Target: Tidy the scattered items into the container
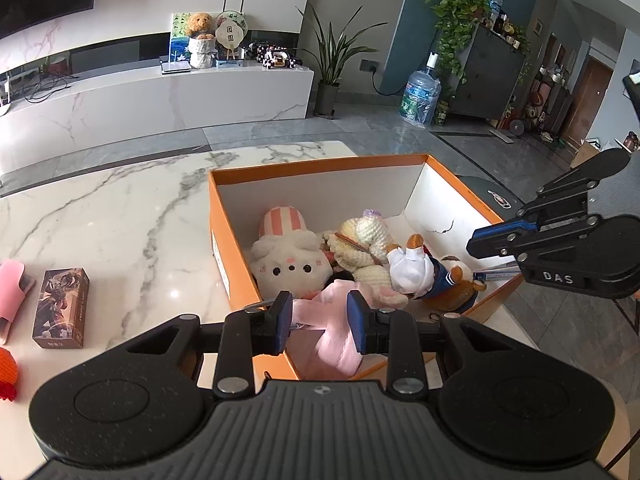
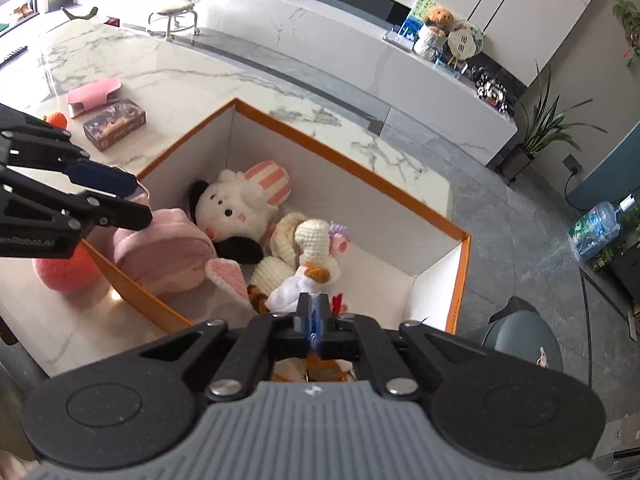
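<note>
Fingers [image 1: 283, 322] of the left gripper [image 1: 320, 322] are spread around the pink plush [image 1: 336, 332] over the orange box [image 1: 224, 240] — brown carton [image 1: 60, 308] at nine o'clock; the right gripper [image 2: 316, 320] is pressed together

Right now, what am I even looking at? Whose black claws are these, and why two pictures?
No robot: a person holds a two-finger tool in each hand, with a camera on each looking along its fingers. One picture comes from the left gripper, open around a pink plush over the orange box of soft toys. The other comes from the right gripper, closed, above the box. On the marble table lie a small printed carton, a pink case and an orange knitted toy.
</note>
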### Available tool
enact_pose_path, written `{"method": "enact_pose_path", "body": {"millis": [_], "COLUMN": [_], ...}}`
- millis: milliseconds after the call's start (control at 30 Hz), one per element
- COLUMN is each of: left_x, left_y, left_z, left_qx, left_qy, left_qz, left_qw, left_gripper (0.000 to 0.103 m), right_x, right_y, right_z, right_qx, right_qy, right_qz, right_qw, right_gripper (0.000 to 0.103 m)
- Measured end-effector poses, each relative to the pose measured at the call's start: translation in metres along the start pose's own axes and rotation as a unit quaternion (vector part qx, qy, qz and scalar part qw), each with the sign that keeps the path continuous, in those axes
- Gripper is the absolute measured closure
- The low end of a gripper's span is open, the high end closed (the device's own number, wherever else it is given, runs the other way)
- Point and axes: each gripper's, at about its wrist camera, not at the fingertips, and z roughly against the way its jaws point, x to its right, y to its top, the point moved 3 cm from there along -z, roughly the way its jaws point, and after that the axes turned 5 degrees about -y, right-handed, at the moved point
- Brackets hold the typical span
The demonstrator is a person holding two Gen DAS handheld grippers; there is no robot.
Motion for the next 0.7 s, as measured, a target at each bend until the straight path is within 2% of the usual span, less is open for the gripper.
{"method": "enact_pose_path", "body": {"millis": [100,133,167,233,333,600,633,667,700], "left_x": [-0.003,-0.004,-0.004,-0.005,-0.004,-0.003,-0.003,-0.003,-0.003], "left_y": [0.0,0.0,0.0,0.0,0.0,0.001,0.0,0.0,0.0], "left_z": [0.001,0.001,0.001,0.0,-0.001,-0.005,-0.006,-0.006,-0.006], "left_qx": [-0.001,-0.002,-0.002,-0.002,-0.002,-0.004,-0.004,-0.004,-0.004], "left_qy": [0.002,0.001,0.0,-0.002,-0.003,-0.009,-0.01,-0.011,-0.012], "left_qz": [0.003,0.005,0.006,0.007,0.009,0.009,0.009,0.008,0.007], "left_qw": [1.0,1.0,1.0,1.0,1.0,0.9999,0.9999,0.9999,0.9999], "left_gripper": [0.068,0.068,0.068,0.068,0.068,0.068,0.068,0.068,0.068], "right_x": [0.0,0.0,0.0,0.0,0.0,0.011,0.012,0.014,0.013], "right_y": [-0.003,-0.004,-0.005,-0.005,-0.004,0.009,0.008,0.007,0.007], "right_z": [-0.013,-0.017,-0.021,-0.028,-0.039,-0.075,-0.08,-0.084,-0.085], "right_qx": [-0.015,-0.018,-0.021,-0.02,-0.025,-0.033,-0.037,-0.041,-0.042], "right_qy": [0.007,0.006,0.004,-0.007,-0.01,0.002,0.01,0.017,0.024], "right_qz": [-0.016,-0.018,-0.02,-0.018,-0.023,-0.113,-0.126,-0.138,-0.144], "right_qw": [1.0,1.0,1.0,1.0,0.999,0.993,0.991,0.989,0.988], "right_gripper": [0.095,0.089,0.073,0.056,0.057,0.066,0.07,0.08,0.083]}}
